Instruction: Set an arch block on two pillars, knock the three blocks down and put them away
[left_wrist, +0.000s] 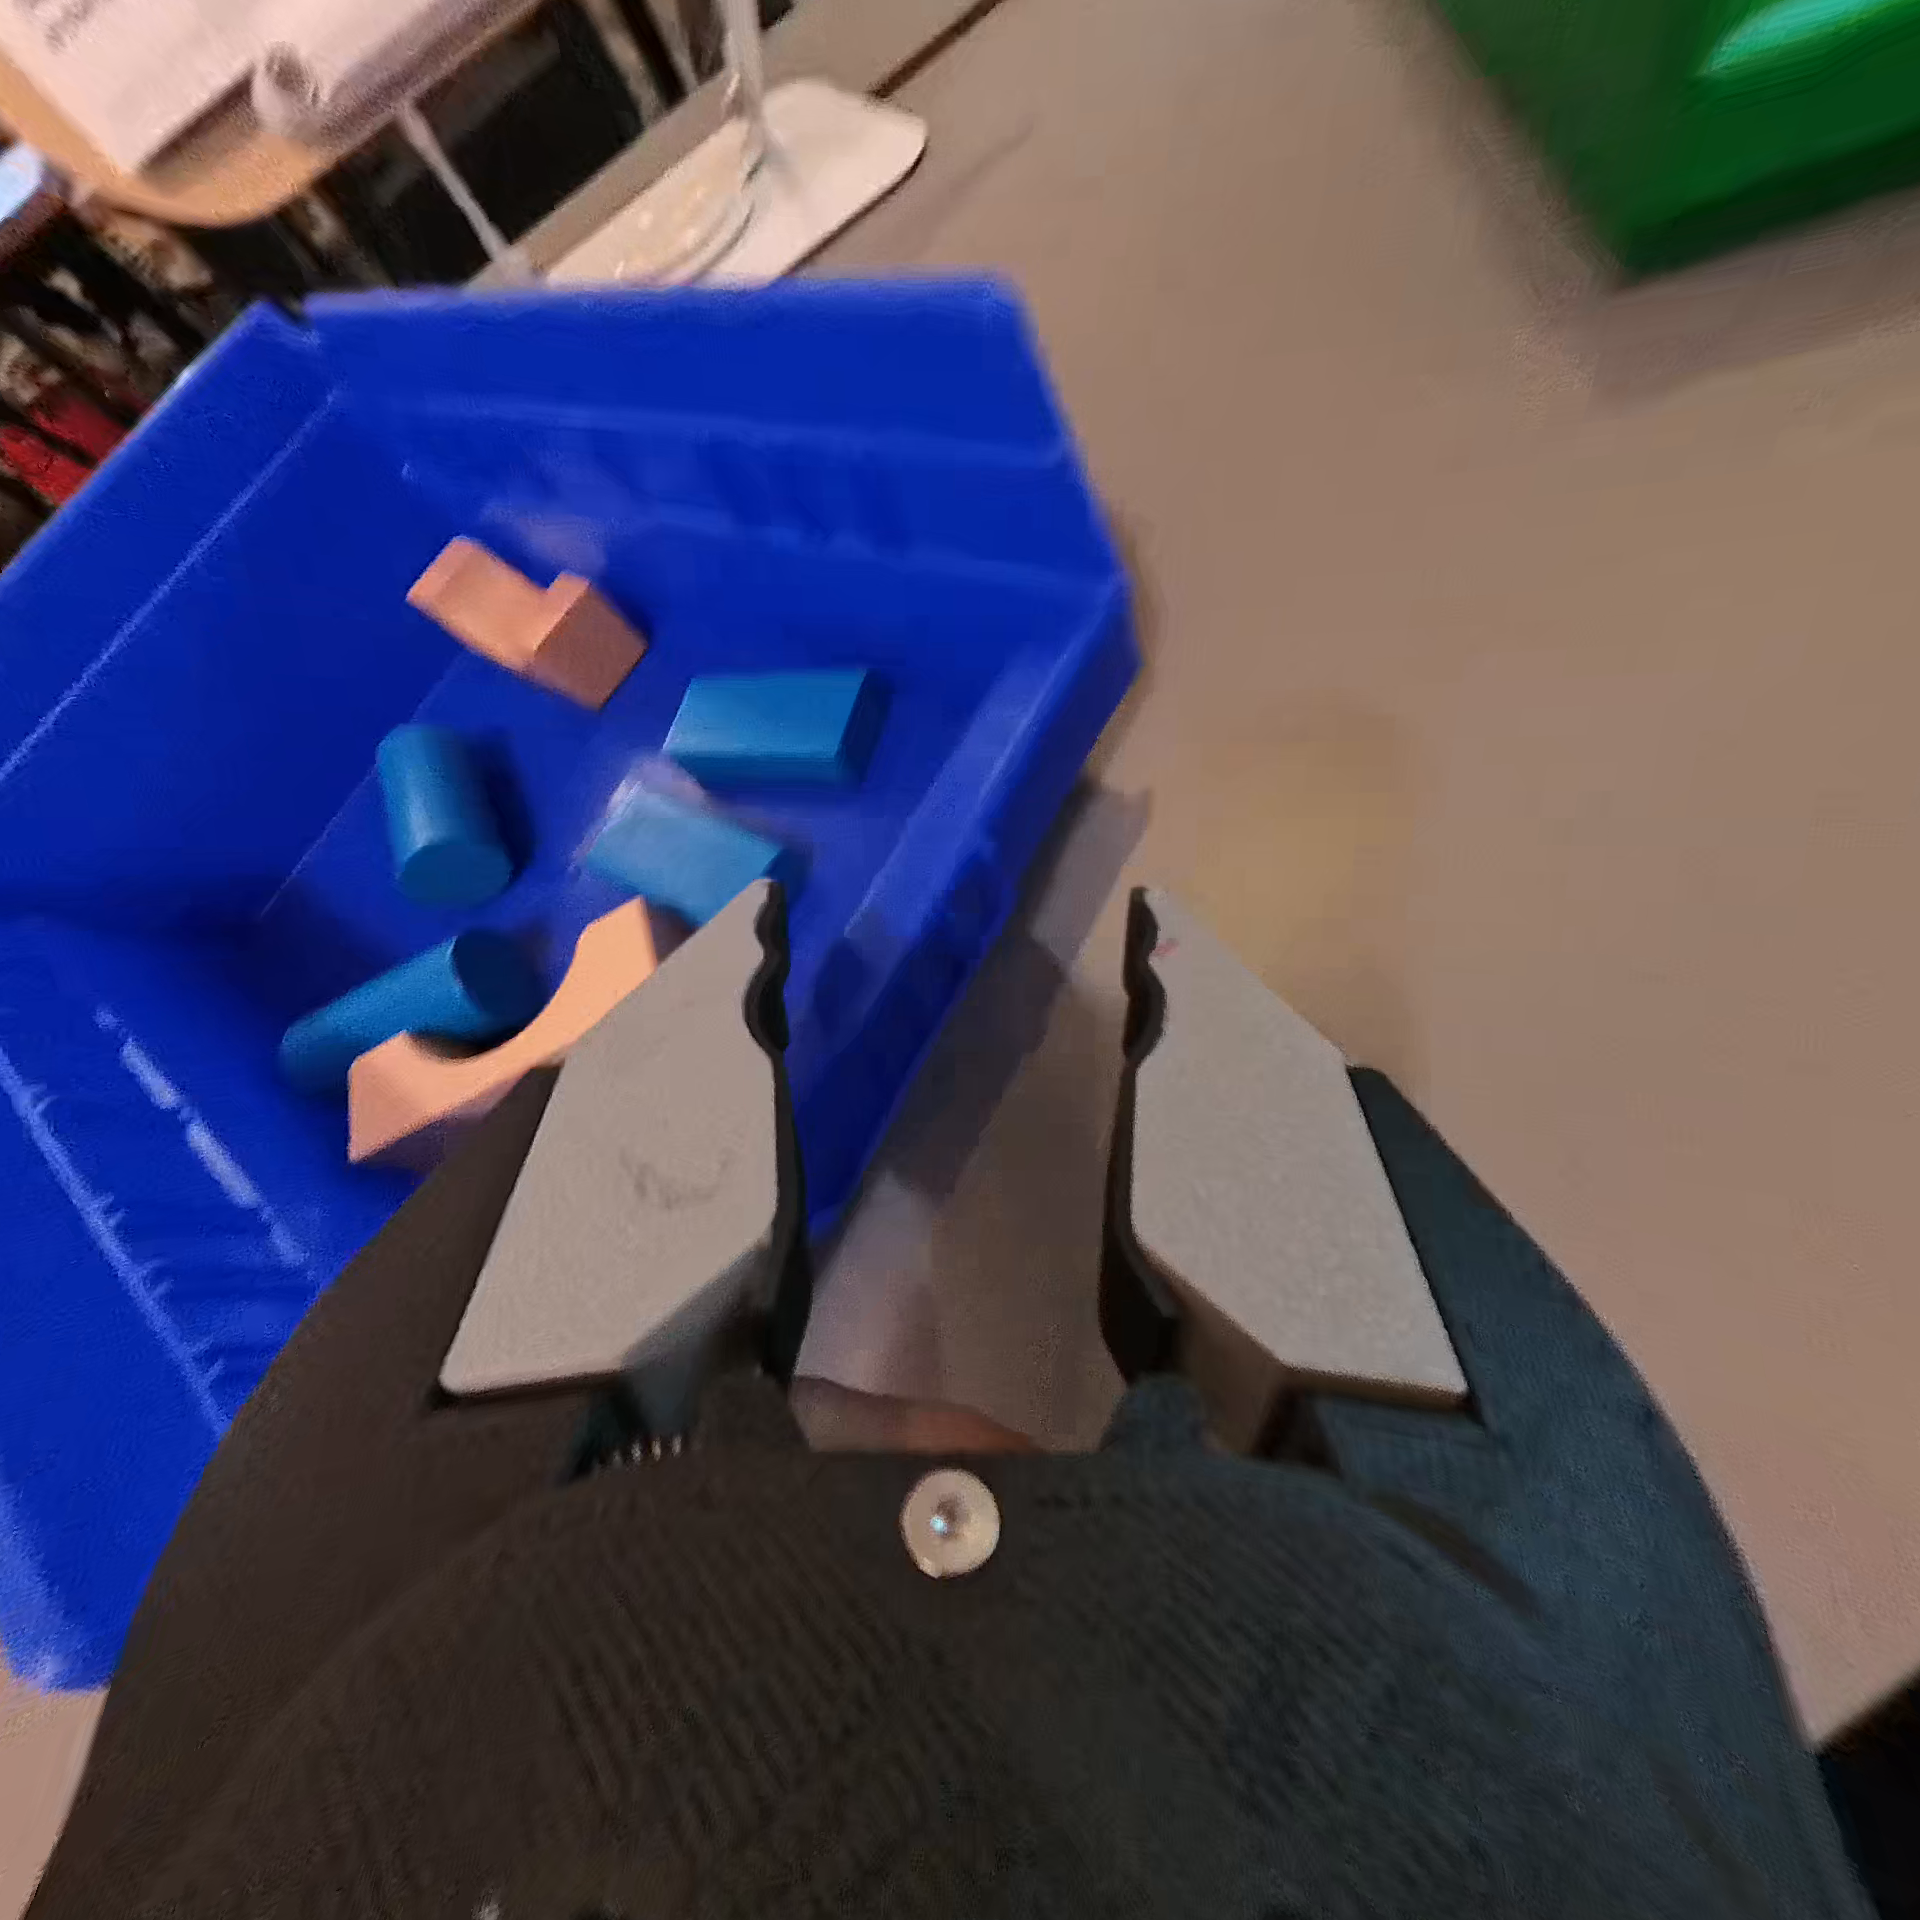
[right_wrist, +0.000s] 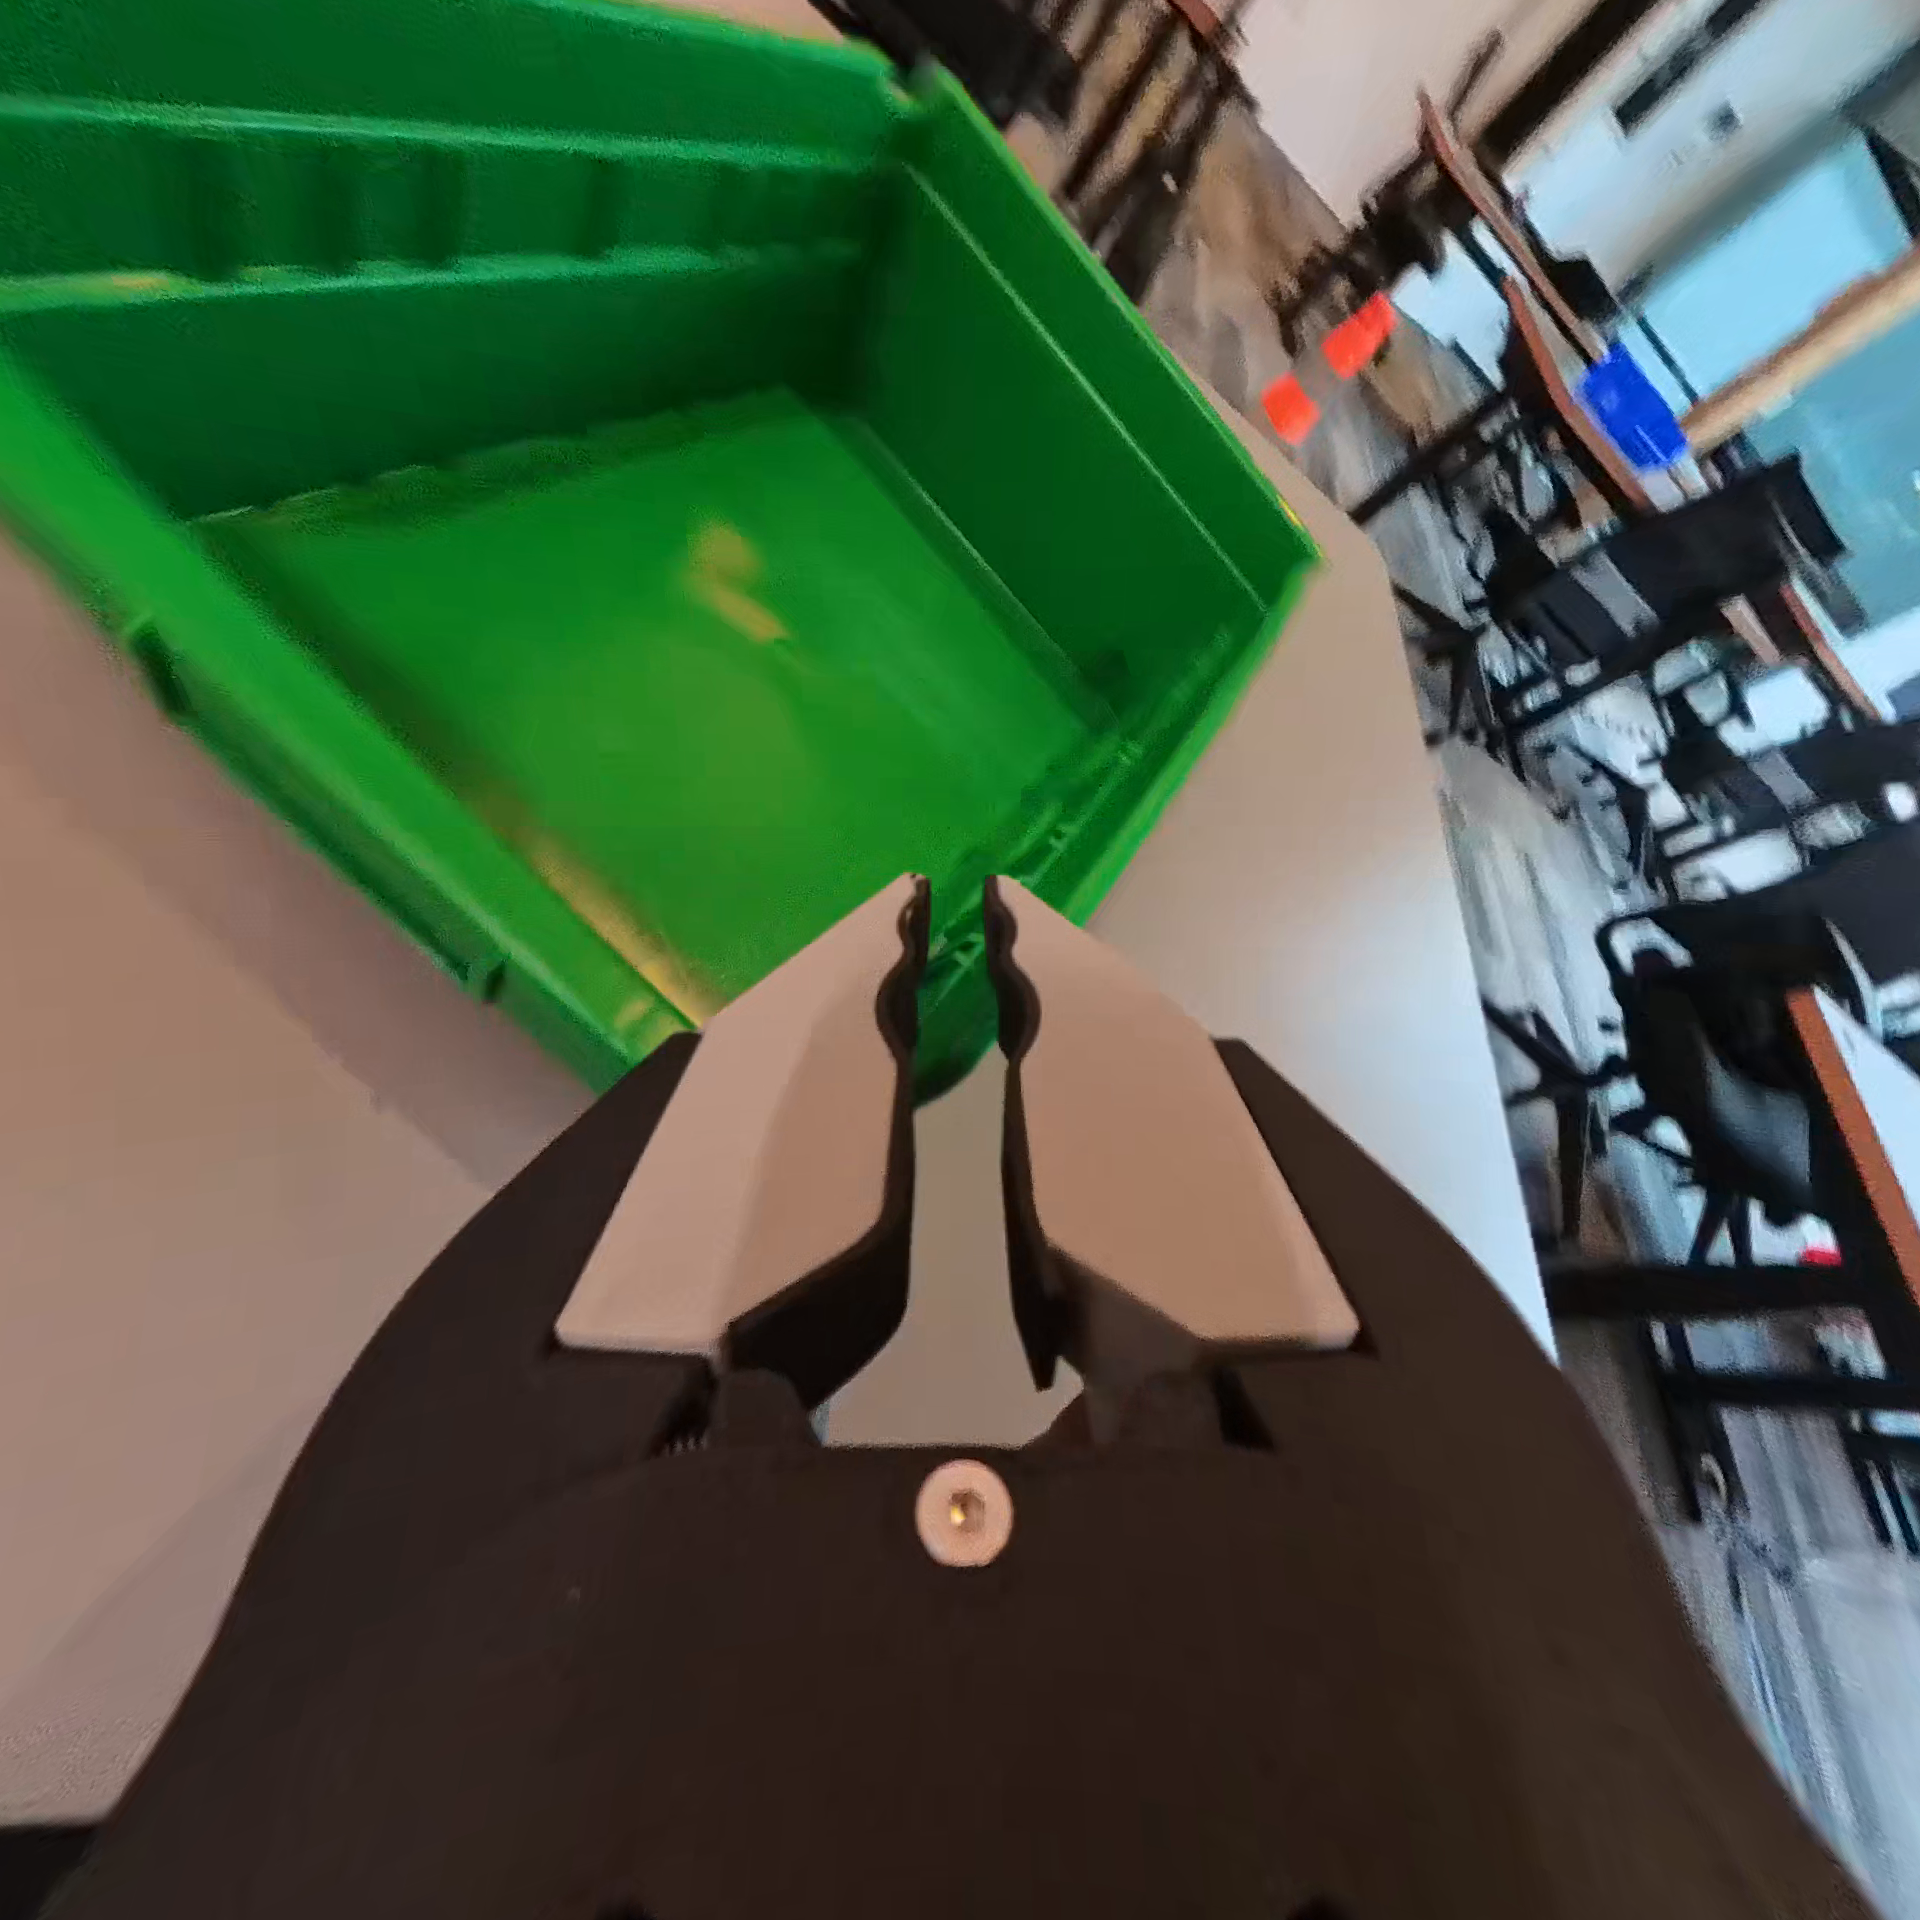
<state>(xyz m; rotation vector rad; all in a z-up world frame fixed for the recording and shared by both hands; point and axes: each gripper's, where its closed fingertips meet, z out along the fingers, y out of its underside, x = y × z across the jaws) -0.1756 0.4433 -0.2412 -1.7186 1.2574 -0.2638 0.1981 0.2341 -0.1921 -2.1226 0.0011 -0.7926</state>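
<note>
The fingers (left_wrist: 665, 1091) hide part of the arch block (left_wrist: 468, 1091) (tan).

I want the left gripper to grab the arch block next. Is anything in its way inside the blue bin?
Yes. A blue cylinder lies across the nearer arch block in the blue bin, and the left gripper, open and empty, sits outside the bin's near wall.

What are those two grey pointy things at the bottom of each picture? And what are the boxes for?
Each picture comes from a camera on a tool that a person holds. The left hand-held gripper has its two grey fingers apart and holds nothing. Beside it a blue bin holds wooden blocks: blue cylinders, blue bricks and a tan arch block. The right hand-held gripper, nearly closed and also empty, points at a green bin that looks empty. Both bins sit on a pale table.
</note>
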